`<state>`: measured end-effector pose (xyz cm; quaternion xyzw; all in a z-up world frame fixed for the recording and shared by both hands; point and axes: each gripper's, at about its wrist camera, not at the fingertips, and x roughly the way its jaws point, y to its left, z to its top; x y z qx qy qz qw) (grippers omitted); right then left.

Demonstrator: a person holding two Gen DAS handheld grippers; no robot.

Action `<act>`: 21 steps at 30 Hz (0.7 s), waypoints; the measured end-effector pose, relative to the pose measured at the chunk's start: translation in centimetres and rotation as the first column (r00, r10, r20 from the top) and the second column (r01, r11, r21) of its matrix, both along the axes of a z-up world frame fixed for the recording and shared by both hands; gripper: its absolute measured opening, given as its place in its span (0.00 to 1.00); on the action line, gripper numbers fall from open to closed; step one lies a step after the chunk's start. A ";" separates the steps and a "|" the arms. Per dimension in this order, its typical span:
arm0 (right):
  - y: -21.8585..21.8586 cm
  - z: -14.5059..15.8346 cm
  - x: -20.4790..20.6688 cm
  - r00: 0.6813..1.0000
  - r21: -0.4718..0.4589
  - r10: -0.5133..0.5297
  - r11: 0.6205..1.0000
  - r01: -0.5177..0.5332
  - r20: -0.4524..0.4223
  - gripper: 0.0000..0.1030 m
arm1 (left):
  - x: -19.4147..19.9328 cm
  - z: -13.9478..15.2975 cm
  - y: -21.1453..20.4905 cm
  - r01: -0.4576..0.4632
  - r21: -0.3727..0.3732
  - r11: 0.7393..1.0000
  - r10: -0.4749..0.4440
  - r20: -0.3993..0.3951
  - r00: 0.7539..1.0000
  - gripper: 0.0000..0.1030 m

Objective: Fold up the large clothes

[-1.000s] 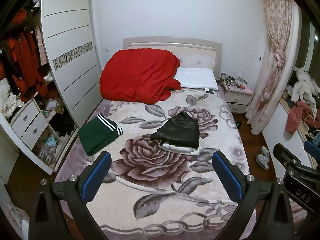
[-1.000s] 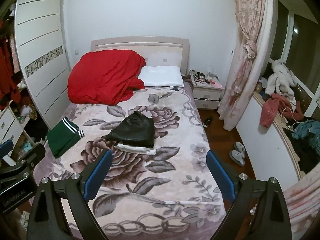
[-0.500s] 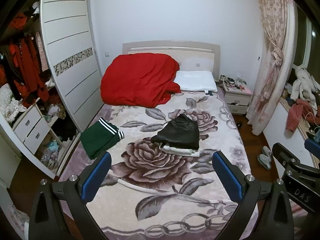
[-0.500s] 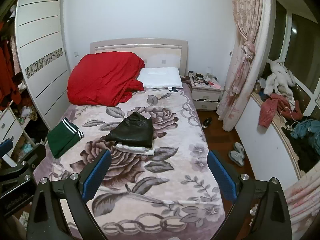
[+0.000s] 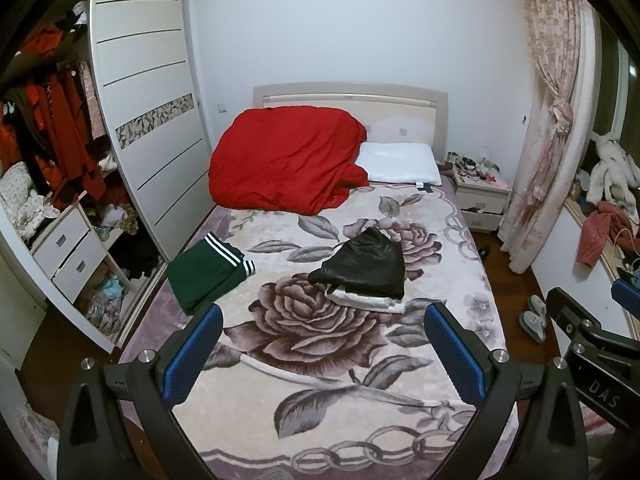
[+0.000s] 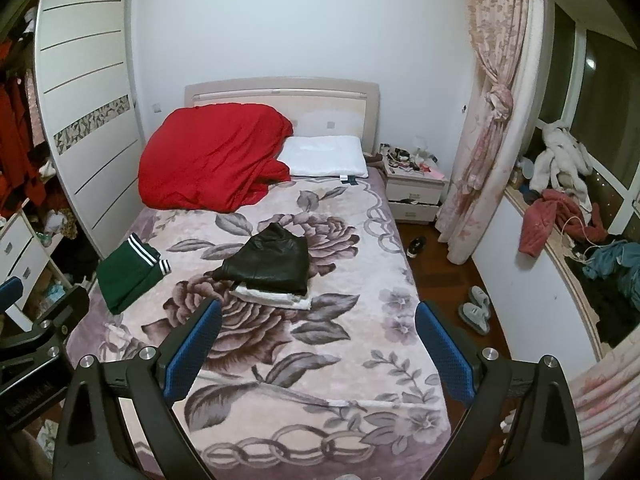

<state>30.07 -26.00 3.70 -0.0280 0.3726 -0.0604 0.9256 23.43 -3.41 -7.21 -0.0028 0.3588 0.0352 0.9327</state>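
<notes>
A folded black garment (image 5: 366,266) lies on a folded white one (image 5: 366,300) in the middle of the bed (image 5: 348,420); the stack also shows in the right wrist view (image 6: 268,266). Folded green trousers with white stripes (image 5: 206,270) lie at the bed's left edge, also in the right wrist view (image 6: 130,272). My left gripper (image 5: 324,354) is open and empty, above the foot of the bed. My right gripper (image 6: 318,350) is open and empty beside it.
A red duvet (image 5: 286,160) and a white pillow (image 5: 400,162) are at the head of the bed. An open wardrobe (image 5: 60,184) stands on the left. A nightstand (image 5: 480,200), curtain (image 5: 548,120), slippers (image 6: 476,310) and a windowsill with piled clothes (image 6: 560,224) are on the right.
Both grippers have drawn back and tilted up slightly, so the bed sits a little lower and farther in both views. Nothing on the bed has moved.
</notes>
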 end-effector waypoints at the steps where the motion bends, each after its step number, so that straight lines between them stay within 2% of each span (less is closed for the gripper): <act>1: 0.1 0.0 0.1 1.000 -0.002 0.003 1.000 -0.003 0.001 0.96 | 0.0 0.0 0.0 0.001 -0.001 1.000 -0.001 0.001 1.000 1.00; 21: 0.1 0.2 0.4 1.000 -0.006 0.003 1.000 -0.003 0.014 0.96 | -0.2 0.2 -0.1 -0.002 0.003 1.000 0.002 0.022 1.000 1.00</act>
